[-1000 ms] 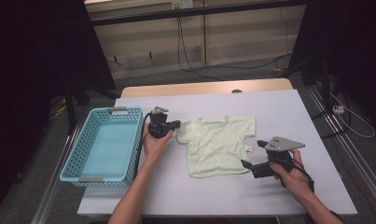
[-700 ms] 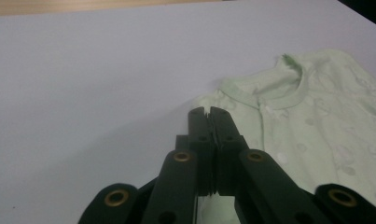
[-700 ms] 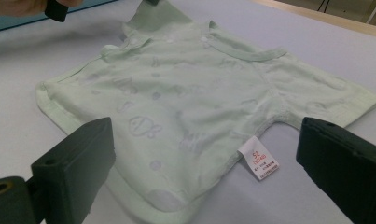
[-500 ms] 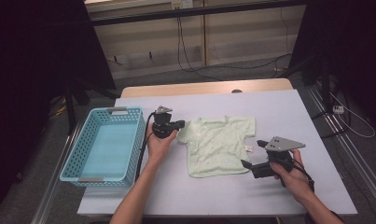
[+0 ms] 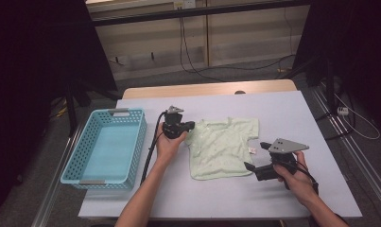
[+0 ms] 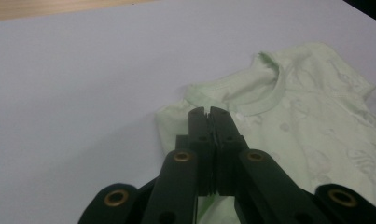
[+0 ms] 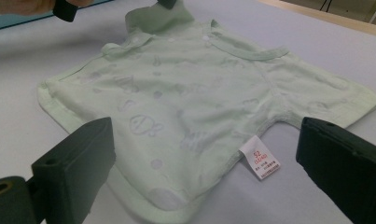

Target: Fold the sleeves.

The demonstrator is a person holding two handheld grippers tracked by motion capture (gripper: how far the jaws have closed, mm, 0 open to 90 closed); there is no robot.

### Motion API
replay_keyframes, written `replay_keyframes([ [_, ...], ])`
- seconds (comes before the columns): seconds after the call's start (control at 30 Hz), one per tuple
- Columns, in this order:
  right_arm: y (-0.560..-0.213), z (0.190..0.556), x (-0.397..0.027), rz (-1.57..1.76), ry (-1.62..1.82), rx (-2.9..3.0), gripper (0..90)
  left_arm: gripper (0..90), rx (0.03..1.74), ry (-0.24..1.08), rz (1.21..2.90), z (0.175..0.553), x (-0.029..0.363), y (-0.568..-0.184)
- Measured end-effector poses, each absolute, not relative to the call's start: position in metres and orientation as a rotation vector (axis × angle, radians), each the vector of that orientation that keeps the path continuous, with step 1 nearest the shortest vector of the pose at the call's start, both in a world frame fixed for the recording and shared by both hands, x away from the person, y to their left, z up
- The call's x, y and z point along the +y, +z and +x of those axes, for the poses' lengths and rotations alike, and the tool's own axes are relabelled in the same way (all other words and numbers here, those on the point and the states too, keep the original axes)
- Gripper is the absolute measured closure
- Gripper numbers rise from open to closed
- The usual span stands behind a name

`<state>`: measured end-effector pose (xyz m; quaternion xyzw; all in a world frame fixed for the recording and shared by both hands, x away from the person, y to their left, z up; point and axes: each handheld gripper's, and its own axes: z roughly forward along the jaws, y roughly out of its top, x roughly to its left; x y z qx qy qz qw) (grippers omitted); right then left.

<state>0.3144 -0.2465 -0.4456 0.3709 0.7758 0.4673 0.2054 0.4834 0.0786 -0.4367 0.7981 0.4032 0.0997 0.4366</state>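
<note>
The pale green baby shirt lies flat mid-desk, thin and limp, likely to sag and bunch. The left claw is clenched on its left sleeve, a sound hold; the right claw gapes released at the near-right hem.

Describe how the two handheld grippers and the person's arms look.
Both grippers are black. The left gripper trails a black cable; its fingers are flat, blocky bars with brass-coloured pivot pins. The right gripper carries a grey three-cornered plate on top. The forearms are bare, with no sleeves visible.
</note>
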Motion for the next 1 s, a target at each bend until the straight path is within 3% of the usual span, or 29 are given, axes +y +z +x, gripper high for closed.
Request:
replay_keyframes([
  [1.0,-0.446,0.315,-0.247,1.029,1.306,2.167,4.3,88.2,0.972,0.209,2.002,0.490,0.041,-0.445],
])
